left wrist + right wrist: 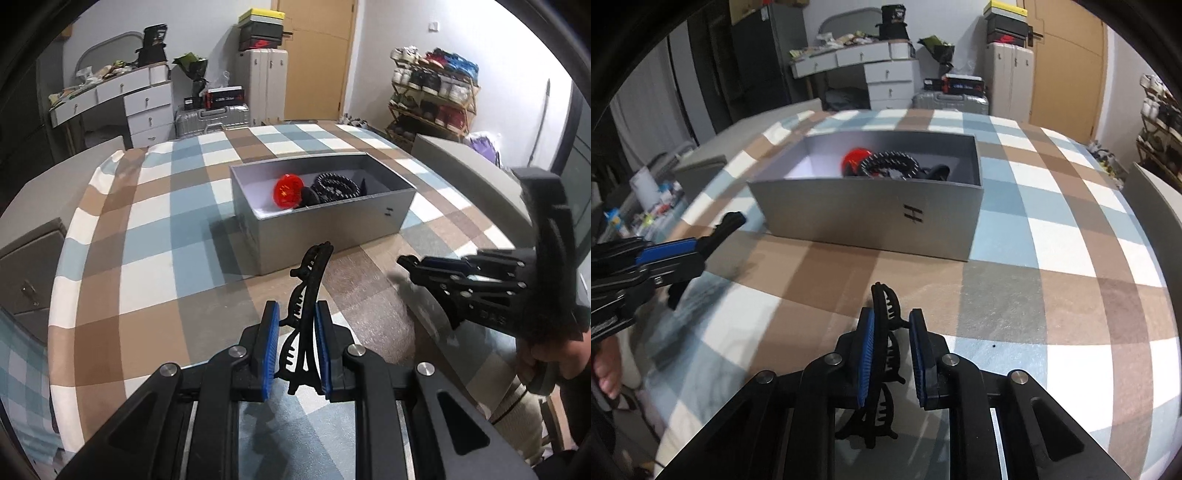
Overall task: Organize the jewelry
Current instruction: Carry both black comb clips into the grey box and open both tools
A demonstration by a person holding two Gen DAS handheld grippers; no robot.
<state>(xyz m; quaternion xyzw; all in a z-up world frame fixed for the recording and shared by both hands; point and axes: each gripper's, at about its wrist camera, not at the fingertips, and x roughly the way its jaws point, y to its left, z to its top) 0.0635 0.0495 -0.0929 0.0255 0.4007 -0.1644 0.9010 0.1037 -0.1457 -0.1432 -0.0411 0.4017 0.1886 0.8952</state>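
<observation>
Hair clips are what we carry, one in each hand. Our left gripper (294, 334) has its blue pads closed to a narrow gap on a long black claw clip (308, 291) that juts forward past the fingertips; our right gripper (891, 345) grips a second black toothed clip (884, 332) in much the same way, its jaws nearly closed with the clip standing upright between them. Both clips hang above the tablecloth, on the near side of the box and not yet over it.

Ahead sits the open grey box (332, 225), its lid absent. Inside lie a red round piece (288, 191) and a black studded ring or bracelet (338, 184), plus another dark item beside them (we cannot tell what it is). So we judge the sorting partly done: a few things are already in, and our two clips remain to be dropped. We see nothing else loose on the checked tablecloth (155, 229).

For room, the left half of the box interior looks bare and would take both clips. Its near wall stands between us and the inside, so we would need to lift over that rim. Our grippers are close together in front of the box, left beside right, and could bump if we go in at once. The table edge curves away on either side, with open cloth all around the box.
</observation>
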